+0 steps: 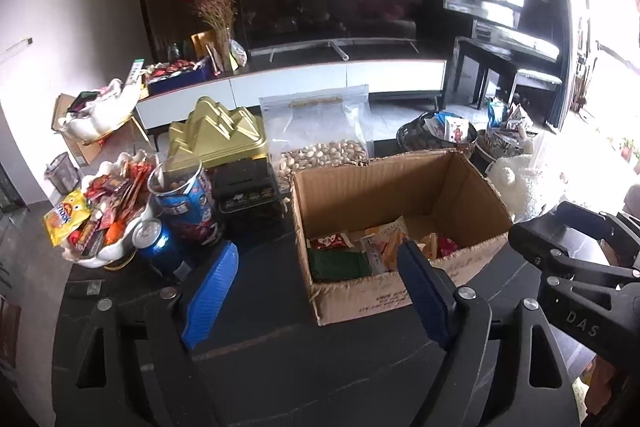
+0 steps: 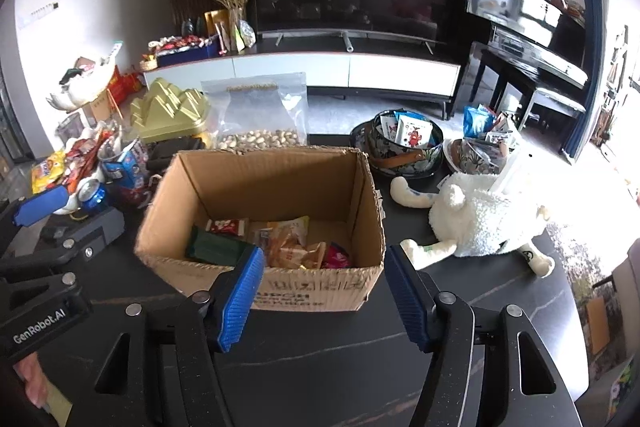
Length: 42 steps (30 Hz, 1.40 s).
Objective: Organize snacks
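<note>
An open cardboard box (image 1: 400, 183) (image 2: 272, 183) stands on the dark table and holds several snack packets (image 1: 384, 247) (image 2: 288, 241). My left gripper (image 1: 316, 283) is open and empty, low in front of the box's left near corner. My right gripper (image 2: 320, 291) is open and empty, just in front of the box's near wall. A white shell bowl piled with snacks (image 1: 108, 211) (image 2: 72, 167) sits at the left. The left gripper's body (image 2: 48, 259) shows in the right wrist view.
A blue can (image 1: 158, 247), a blue snack tube (image 1: 184, 199), a black container (image 1: 248, 187), a gold tin (image 1: 216, 131) and a bag of pistachios (image 1: 320, 131) crowd the left and back. Two patterned bowls of packets (image 2: 400, 143) (image 2: 480, 147) and a white plush sheep (image 2: 476, 215) lie at the right.
</note>
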{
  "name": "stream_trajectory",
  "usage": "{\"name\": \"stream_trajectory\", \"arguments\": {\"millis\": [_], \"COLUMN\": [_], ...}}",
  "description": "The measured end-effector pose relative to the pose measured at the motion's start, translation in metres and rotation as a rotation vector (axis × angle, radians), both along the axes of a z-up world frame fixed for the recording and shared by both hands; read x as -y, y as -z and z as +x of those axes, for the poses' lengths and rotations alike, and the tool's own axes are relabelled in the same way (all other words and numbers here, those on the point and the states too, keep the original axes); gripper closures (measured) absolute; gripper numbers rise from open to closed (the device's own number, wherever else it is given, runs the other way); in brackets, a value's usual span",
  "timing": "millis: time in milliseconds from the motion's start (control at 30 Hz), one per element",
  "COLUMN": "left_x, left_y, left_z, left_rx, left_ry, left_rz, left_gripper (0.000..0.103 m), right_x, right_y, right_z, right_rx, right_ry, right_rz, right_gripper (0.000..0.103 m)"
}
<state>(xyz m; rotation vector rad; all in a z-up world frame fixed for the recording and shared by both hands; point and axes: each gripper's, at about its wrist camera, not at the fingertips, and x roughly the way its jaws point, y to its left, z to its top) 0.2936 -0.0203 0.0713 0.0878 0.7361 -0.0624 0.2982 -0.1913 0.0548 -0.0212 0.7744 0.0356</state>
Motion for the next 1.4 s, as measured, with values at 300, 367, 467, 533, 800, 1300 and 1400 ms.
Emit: {"name": "stream_trajectory", "arguments": {"millis": [300,367,467,533,800,1300,1400], "left_x": [-0.003,-0.004,-0.005,-0.007,-0.012,-0.021,-0.021], "left_y": [-0.008,-0.009,-0.013,-0.013,-0.009,0.001,0.001], "left_z": [-0.055,-0.069,-0.089,-0.1,-0.142,-0.186,-0.19], "left_rx": [0.102,0.136,0.174,0.184,0.243,0.271,0.273], "left_ry": [-0.037,-0.042,-0.052,-0.057,-0.093,-0.124,-0.123], "left_rz": [0.061,0.075,0.073,0.052,0.048,0.061,0.059], "left_gripper": [0.003,0.0,0.0,0.0,0.0,0.0,0.0], "right_x": [0.001,0.001,0.0,-0.001,-0.003,-0.008,-0.01], "right_y": [-0.012,-0.015,-0.018,-0.018,-0.011,0.0,-0.002], "right_z": [-0.054,-0.07,-0.089,-0.098,-0.134,-0.177,-0.181], "right_rx": [0.087,0.118,0.143,0.155,0.179,0.223,0.233], "right_ry": [0.014,0.018,0.011,0.01,-0.009,-0.007,-0.007], "right_rz": [0.004,-0.002,-0.001,0.003,0.047,0.024,0.012], "right_gripper": [0.029,0.026,0.022,0.02,0.019,0.019,0.019]}}
